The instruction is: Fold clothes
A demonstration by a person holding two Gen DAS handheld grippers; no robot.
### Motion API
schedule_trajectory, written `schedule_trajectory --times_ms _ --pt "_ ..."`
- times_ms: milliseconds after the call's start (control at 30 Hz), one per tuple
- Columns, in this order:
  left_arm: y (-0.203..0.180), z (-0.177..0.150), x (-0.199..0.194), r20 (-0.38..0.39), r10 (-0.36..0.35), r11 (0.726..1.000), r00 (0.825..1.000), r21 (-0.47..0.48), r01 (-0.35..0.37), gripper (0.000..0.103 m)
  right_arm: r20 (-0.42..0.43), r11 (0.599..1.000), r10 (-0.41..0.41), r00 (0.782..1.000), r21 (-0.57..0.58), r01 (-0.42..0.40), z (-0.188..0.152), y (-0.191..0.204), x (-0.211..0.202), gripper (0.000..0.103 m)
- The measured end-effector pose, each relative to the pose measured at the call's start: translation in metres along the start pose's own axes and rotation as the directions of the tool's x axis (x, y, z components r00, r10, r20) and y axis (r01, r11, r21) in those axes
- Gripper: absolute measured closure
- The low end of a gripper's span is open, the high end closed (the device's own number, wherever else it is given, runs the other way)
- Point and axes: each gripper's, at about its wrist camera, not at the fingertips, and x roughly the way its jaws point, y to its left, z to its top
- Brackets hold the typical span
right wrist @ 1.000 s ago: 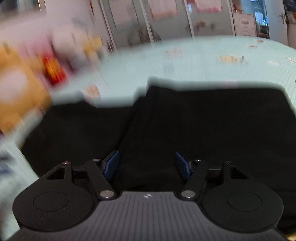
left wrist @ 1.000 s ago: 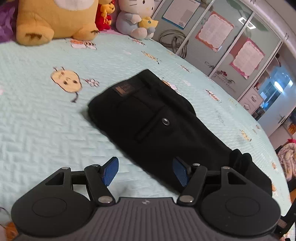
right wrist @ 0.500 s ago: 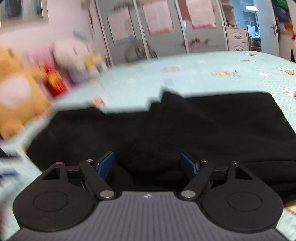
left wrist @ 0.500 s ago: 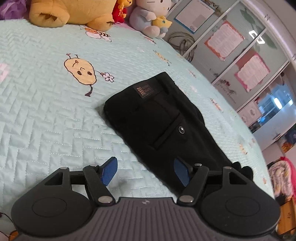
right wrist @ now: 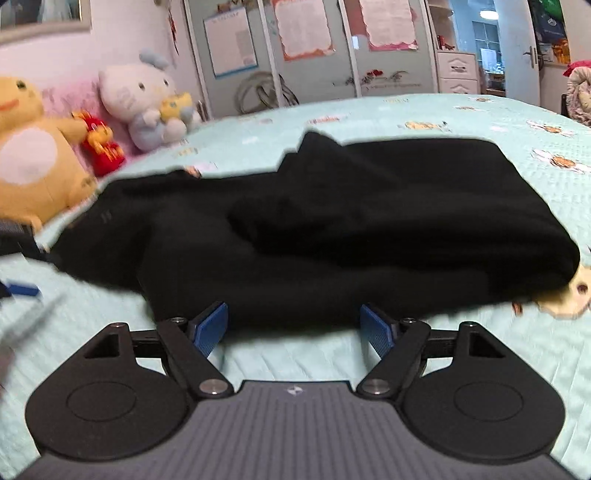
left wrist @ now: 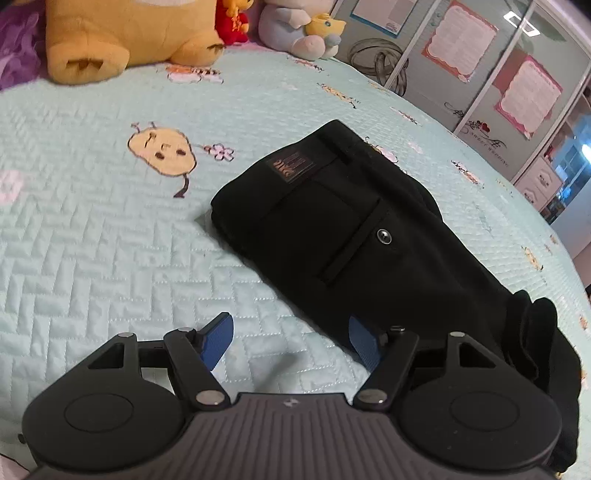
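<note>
the bed (left wrist: 92, 236), covered in a pale mint quilted spread with small cartoon prints, filled most of both views. on it lay the black trousers (left wrist: 354, 236), folded into a long flat bundle. in the left wrist view the waistband end pointed away toward the pillows, and the bundle ran back to the lower right. in the right wrist view the black trousers (right wrist: 332, 229) stretched across the middle of the bed as a low, rumpled heap.

at the head of the bed sat a big yellow plush toy (left wrist: 125, 33), a white and pale-blue plush cat (right wrist: 147, 99) and a small red doll (right wrist: 101, 146) between them. beyond the bed stood cabinet doors (right wrist: 306, 48) with papers stuck on them.

the left hand-held gripper (left wrist: 290, 341) was released, its blue pads spread wide over the spread, the right-side pad just at the near edge of the trousers. the right hand-held gripper (right wrist: 297, 326) was also released and empty, both pads level with the near edge of the heap.

on the trousers, a brown leather patch (left wrist: 291, 166) marked the waistband, and a small metal button (left wrist: 384, 236) sat on the back pocket.
</note>
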Motion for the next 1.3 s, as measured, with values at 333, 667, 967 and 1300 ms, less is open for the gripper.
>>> schedule_trajectory --times_ms 333,667,967,1300 --pt "-0.008 0.005 0.003 0.01 -0.002 1.0 1.0 0.01 0.002 0.029 -0.022 1.0 -0.017 1.0 -0.023 0.017 -0.003 0.0 0.009 0.023" --pt "-0.003 0.008 0.016 0.002 -0.027 1.0 1.0 0.006 0.027 0.028 -0.032 0.999 -0.026 0.999 -0.046 0.025 -0.003 0.001 0.011 0.02" --pt "0.006 0.011 0.024 -0.009 -0.047 0.999 0.999 -0.016 0.047 0.027 -0.043 0.996 -0.048 0.998 -0.079 0.045 -0.003 0.006 0.013 0.019" --pt "0.026 0.016 0.032 -0.031 -0.108 0.986 0.994 -0.128 0.103 0.026 -0.046 0.995 -0.056 0.997 -0.088 0.051 -0.004 0.007 0.014 0.019"
